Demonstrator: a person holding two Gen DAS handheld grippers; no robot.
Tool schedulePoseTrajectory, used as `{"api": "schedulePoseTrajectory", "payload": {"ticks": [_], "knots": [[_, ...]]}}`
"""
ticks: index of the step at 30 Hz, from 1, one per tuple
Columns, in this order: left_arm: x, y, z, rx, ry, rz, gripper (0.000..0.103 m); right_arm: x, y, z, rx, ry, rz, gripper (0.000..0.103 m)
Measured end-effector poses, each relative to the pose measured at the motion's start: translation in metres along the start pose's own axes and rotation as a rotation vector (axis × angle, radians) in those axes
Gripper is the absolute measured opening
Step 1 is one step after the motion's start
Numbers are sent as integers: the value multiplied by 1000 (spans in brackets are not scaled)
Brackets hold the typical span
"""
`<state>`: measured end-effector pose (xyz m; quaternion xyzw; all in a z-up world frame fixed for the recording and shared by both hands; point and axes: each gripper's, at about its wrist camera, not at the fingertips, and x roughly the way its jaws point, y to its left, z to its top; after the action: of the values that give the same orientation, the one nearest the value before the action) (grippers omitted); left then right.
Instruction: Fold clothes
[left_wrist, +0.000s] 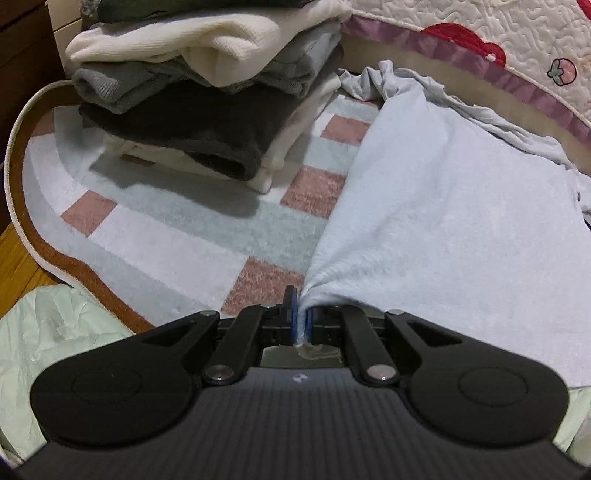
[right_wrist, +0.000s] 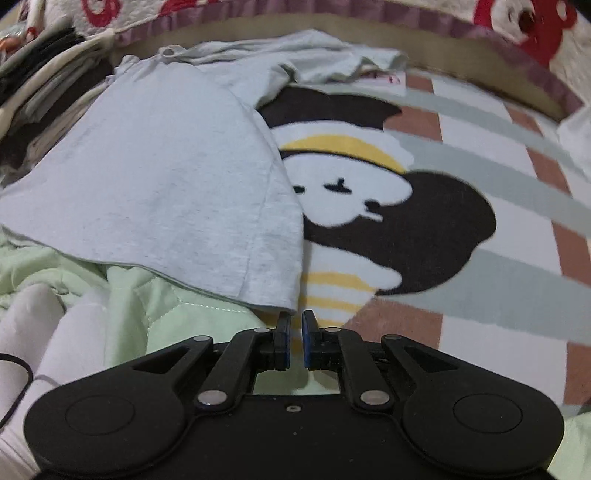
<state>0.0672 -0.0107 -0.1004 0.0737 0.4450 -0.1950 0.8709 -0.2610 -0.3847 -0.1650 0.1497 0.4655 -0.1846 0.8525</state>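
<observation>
Folding is partly done: a stack of folded clothes (left_wrist: 207, 103) sits on the rug (left_wrist: 177, 229). The left gripper (left_wrist: 301, 317) pinches the pale blue shirt (left_wrist: 443, 229), half spread there. The right gripper (right_wrist: 294, 339) is released, its fingers slightly apart beside the hem.

The left matte black plastic gripper (left_wrist: 301, 317) has blue pads, round silver pivot screws, two disc-shaped side housings, a ribbed grey body and a small white mark. The right matte black gripper (right_wrist: 294, 341) matches, with a plain body.
</observation>
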Motion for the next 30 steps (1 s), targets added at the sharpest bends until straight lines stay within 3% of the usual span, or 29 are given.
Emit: {"api": "schedulePoseTrajectory", "payload": {"ticks": [4, 8, 10, 15, 20, 25, 27, 28, 29, 30], "knots": [[4, 1, -2, -14, 10, -5, 5, -14, 8, 3, -72, -60, -18, 18], [3, 1, -1, -22, 4, -13, 5, -13, 36, 4, -265, -60, -28, 21], [4, 1, -1, -16, 5, -11, 5, -9, 49, 3, -338, -66, -56, 21], [6, 2, -1, -19, 13, -11, 5, -2, 62, 3, -473, -57, -176, 38], [6, 5, 0, -31, 14, -18, 5, 3, 78, -3, -579, -13, -241, 37], [10, 7, -2, -47, 31, -25, 5, 5, 77, 3, -553, -36, -219, 36], [9, 5, -2, -32, 27, -20, 5, 11, 74, 5, -559, -49, -249, 34], [9, 4, -2, -25, 25, -17, 5, 12, 72, 7, -550, -53, -249, 30], [10, 3, -3, -16, 22, -14, 5, 12, 71, 10, -538, -57, -244, 17], [11, 3, -3, -13, 27, -11, 5, 10, 70, 11, -514, -67, -233, 13]]}}
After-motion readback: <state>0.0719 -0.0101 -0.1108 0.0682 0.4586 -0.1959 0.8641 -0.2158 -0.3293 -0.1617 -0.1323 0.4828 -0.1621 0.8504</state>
